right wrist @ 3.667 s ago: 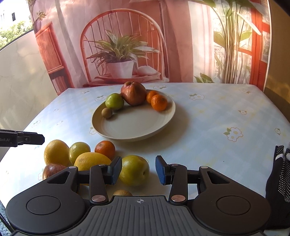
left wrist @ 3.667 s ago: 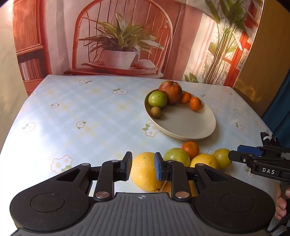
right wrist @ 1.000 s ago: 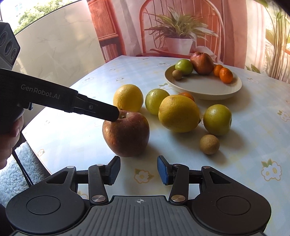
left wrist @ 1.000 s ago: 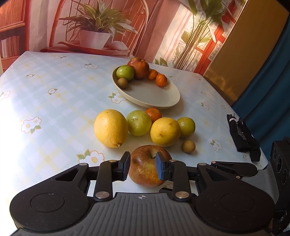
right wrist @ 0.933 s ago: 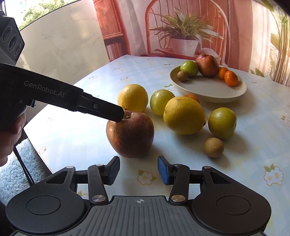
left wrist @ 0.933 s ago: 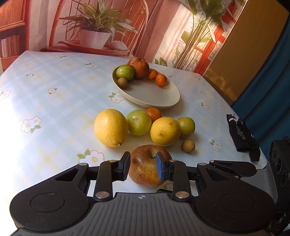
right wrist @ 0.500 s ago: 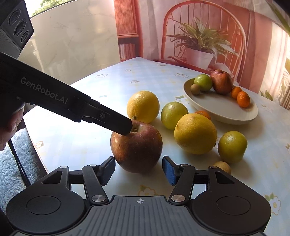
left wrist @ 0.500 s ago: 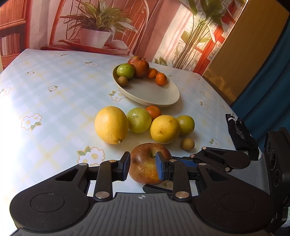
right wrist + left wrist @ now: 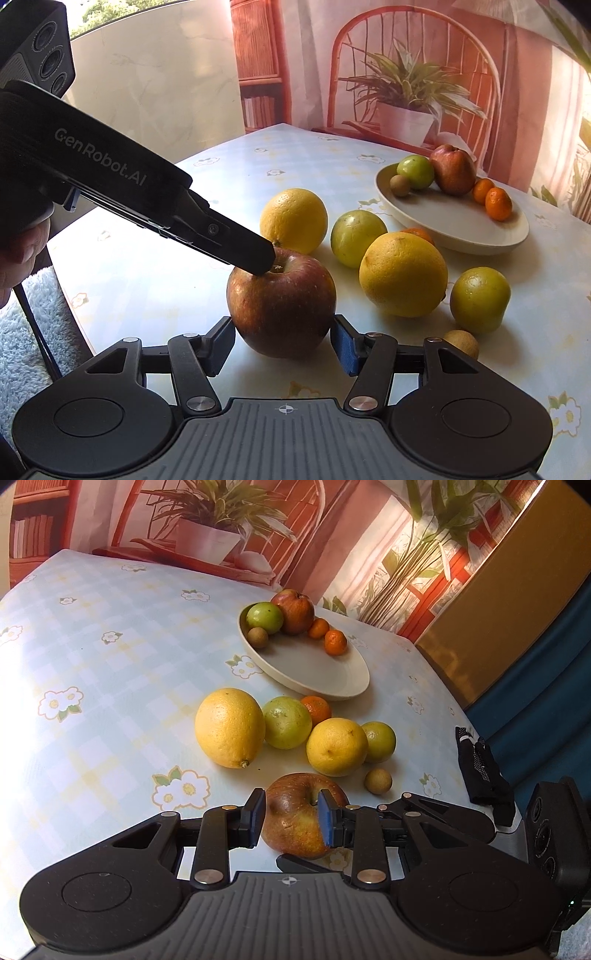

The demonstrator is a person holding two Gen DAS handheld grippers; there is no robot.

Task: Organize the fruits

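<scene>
A large red apple [image 9: 295, 823] stands on the flowered tablecloth near the front edge. My left gripper [image 9: 290, 819] is shut, and its narrow tips rest on the apple's top by the stem hollow [image 9: 275, 267]. My right gripper [image 9: 282, 343] is open. Its fingers flank the apple [image 9: 280, 310] low on both sides without visibly squeezing it. Beyond lie a big yellow citrus [image 9: 229, 727], a green fruit [image 9: 286, 722], a mandarin [image 9: 317, 709], a yellow orange [image 9: 336, 746], a lime-green fruit [image 9: 380, 740] and a small brown fruit [image 9: 377, 781]. The cream plate [image 9: 325, 679] holds several fruits at its far end.
A black glove [image 9: 480, 771] lies at the table's right edge. A person's hand [image 9: 22, 240] grips the left tool over the left table edge, with a fluffy rug [image 9: 26, 343] below. A printed backdrop of a chair and a potted plant stands behind the table.
My right gripper has come closer to the apple and its jaws have widened, so the apple now sits between its fingers. The left gripper has stayed on the apple's top.
</scene>
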